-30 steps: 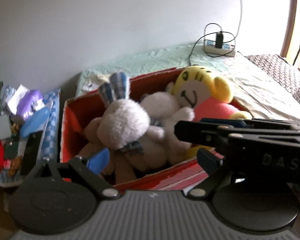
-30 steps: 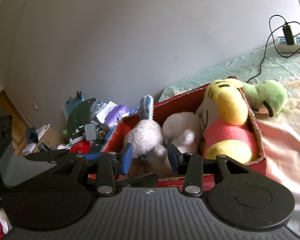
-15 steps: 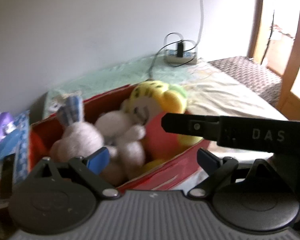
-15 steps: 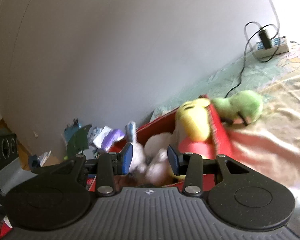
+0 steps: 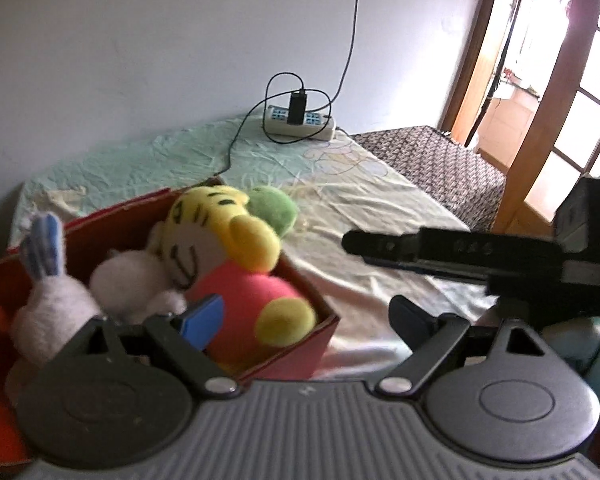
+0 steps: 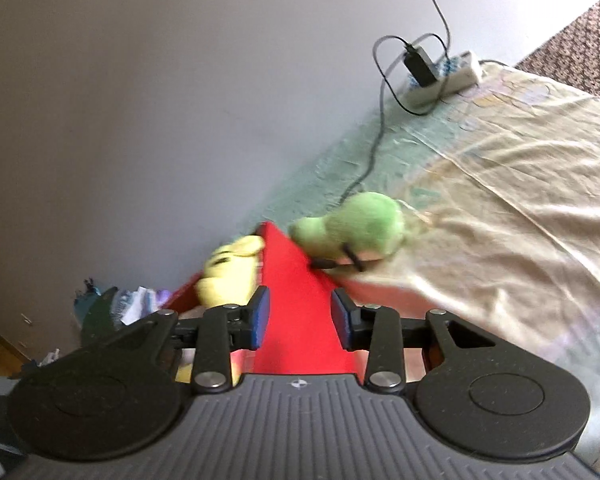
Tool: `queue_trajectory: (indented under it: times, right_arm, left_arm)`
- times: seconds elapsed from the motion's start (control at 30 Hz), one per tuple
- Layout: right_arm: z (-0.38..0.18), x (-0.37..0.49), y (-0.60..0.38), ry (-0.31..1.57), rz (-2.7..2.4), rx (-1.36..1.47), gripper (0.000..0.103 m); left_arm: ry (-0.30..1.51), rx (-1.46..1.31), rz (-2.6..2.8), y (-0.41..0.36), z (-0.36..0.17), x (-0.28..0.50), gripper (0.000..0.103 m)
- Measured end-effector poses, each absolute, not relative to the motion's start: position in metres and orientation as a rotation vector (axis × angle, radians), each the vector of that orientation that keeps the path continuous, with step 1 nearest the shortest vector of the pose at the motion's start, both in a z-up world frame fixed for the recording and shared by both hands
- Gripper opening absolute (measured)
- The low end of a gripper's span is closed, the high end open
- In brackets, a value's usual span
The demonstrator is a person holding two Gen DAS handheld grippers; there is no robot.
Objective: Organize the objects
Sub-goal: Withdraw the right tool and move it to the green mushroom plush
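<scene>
- Right gripper (image 6: 300, 316): jaws have just been closing, now sitting at a narrow gap; the red box (image 6: 296, 300) wall edge is showing between the blue pads (image 6: 260, 316), but I can't tell if they're touching it. Not pressing on anything visible.
- Left gripper (image 5: 300, 316): jaws have just been closing a bit, standing wide, nothing between them; pointing over the box's near right corner (image 5: 316, 336) and the bedsheet (image 5: 372, 216).
- The right gripper's body (image 5: 460, 256) is crossing the left wrist view, hanging over the sheet to the right of the box.
- Box is sitting on the bed by the wall, holding the yellow tiger plush (image 5: 236, 256), a white plush (image 5: 132, 280) and a grey bunny (image 5: 48, 304).
- Green plush (image 6: 360, 228) is lying on the sheet outside the box, against its far corner, beyond the right gripper's tips.
- Power strip (image 5: 300, 124) with a black charger and cable is lying at the wall, well apart from the box.
</scene>
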State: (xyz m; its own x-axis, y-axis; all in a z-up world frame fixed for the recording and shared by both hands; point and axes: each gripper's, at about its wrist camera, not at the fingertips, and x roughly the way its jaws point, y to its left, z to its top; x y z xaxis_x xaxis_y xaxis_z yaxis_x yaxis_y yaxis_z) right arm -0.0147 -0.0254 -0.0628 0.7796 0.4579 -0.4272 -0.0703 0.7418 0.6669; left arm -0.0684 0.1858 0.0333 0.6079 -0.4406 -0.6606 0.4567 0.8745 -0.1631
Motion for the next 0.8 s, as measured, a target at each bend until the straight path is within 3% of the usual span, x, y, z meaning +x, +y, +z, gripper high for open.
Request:
queue_trajectory:
  times: [0.7,0.8]
  right_arm:
    - [-0.131,0.126,-0.025,0.812,0.549,0.567,0.037]
    - [-0.138,0.133,-0.023,0.835,0.587,0.574,0.013]
  left_arm:
    - [0.830,-0.073,-0.318,0.136,0.030,-0.040,0.090]
    - [0.840,-0.094,-0.273,0.133,0.029,-0.041,0.090]
